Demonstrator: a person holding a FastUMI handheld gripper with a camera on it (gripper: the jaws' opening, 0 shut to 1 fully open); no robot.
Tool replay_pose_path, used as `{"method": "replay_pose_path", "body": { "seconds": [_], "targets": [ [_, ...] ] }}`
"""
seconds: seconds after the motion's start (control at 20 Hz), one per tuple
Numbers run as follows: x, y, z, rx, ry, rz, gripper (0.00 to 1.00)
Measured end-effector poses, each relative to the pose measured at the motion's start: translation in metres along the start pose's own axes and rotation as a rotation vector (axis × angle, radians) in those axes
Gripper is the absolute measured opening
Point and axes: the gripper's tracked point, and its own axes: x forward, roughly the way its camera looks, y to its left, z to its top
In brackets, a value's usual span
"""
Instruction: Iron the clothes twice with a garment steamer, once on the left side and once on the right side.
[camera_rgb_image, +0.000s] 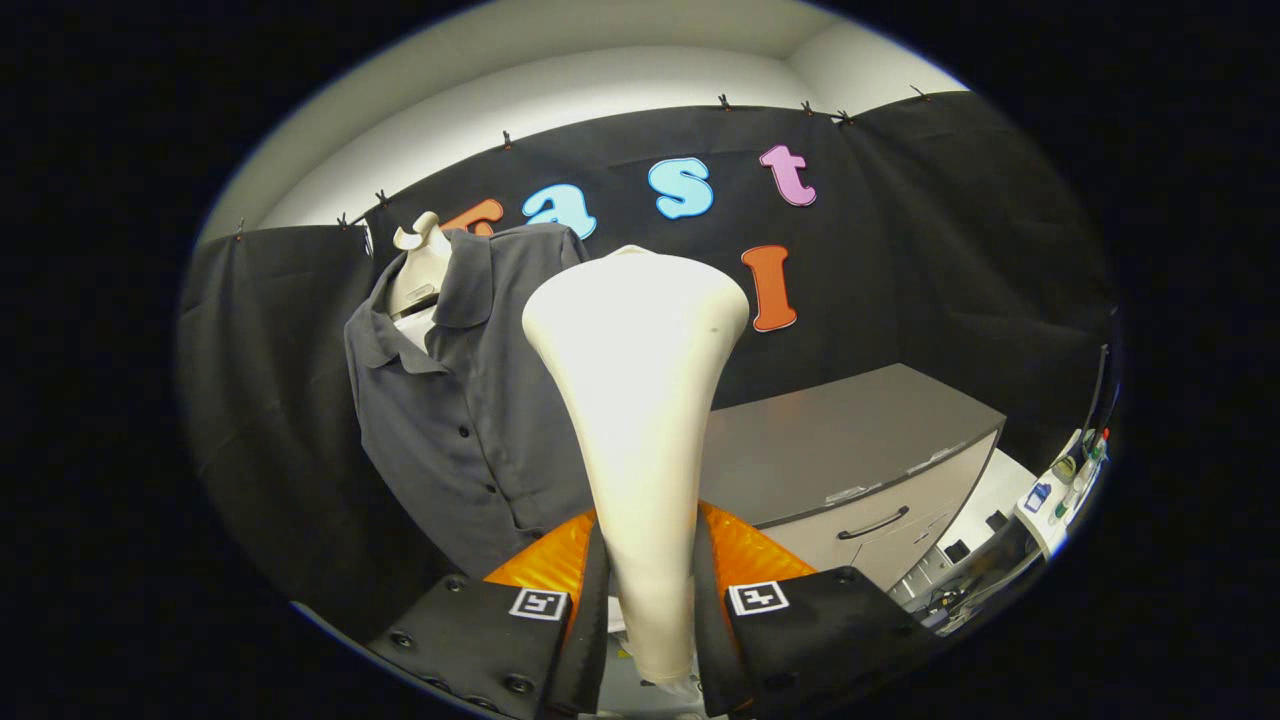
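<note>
Your gripper (648, 600) is clamped on the handle of the garment steamer (640, 400), whose long axis runs straight ahead from the fingers, while the shirt (460, 400) hangs on its mannequin beyond and to the left of the head

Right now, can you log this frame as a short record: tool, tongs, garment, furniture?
tool: cream garment steamer, head up, handle between the fingers
tongs: shut on the steamer handle, both fingers pressing its sides
garment: grey button shirt on a mannequin, beyond the fingers, beside the steamer head
contact: cannot tell whether the head touches the shirt
furniture: grey cabinet with a drawer handle
</note>
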Motion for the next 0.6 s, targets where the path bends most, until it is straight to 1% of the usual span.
{"method": "replay_pose_path", "body": {
  "seconds": [0.3, 0.6],
  "targets": [
    [0.001, 0.001, -0.003, 0.005, 0.004, -0.011, 0.45],
    [-0.005, -0.008, -0.011, 0.019, 0.009, -0.027, 0.45]
  ]
}}
